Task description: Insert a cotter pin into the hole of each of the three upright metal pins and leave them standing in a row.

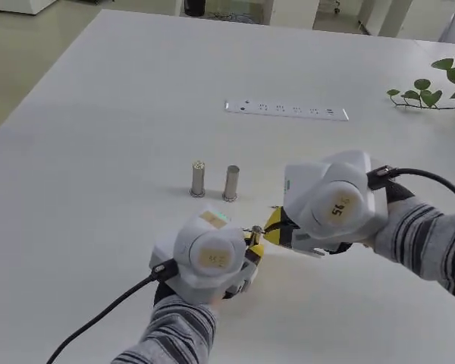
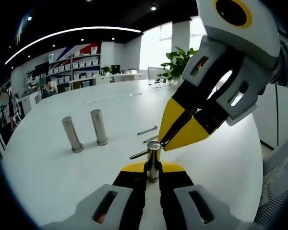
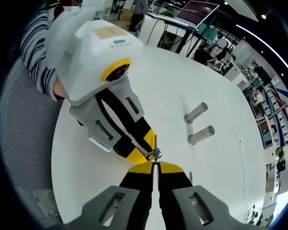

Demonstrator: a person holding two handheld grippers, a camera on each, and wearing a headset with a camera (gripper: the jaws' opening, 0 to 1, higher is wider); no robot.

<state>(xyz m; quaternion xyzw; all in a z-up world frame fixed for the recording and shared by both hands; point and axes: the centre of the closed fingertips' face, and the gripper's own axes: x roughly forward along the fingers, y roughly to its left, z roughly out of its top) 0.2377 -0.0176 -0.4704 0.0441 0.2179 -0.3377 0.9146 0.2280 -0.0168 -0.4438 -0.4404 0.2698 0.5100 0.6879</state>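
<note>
**White worktop, pin-fitting station: third cotter pin at the hole**

Setting: white worktop in an open-plan workshop with shelving behind. A power strip lies at 12 o'clock and a potted plant at 2 o'clock.

Item 1: left hand-held gripper, low centre, jaws closed on the held metal pin, which it keeps upright just above the worktop.

Item 2: right hand-held gripper, entering from 2 o'clock, jaws pinched on a cotter pin. Its tips touch the head of the held metal pin. The thin shank appears to pass through the cross hole and pokes out on the 9 o'clock side.

Item 3: two standing metal pins, upright and side by side at 11 o'clock of the grippers, well apart from them. Whether they carry cotter pins cannot be told.

Item 4: two loose cotter pins, flat on the worktop beyond the held metal pin.

Risks, as judged:
- If the shank is pushed off the hole's axis, it could bind or bend.
- If the left grip is too light, the held metal pin may twist or tilt in the jaws.
- If the right jaws let go before the cotter pin is seated, it could slide out.
- A careless set-down could knock over the standing pair and break the row.
</note>
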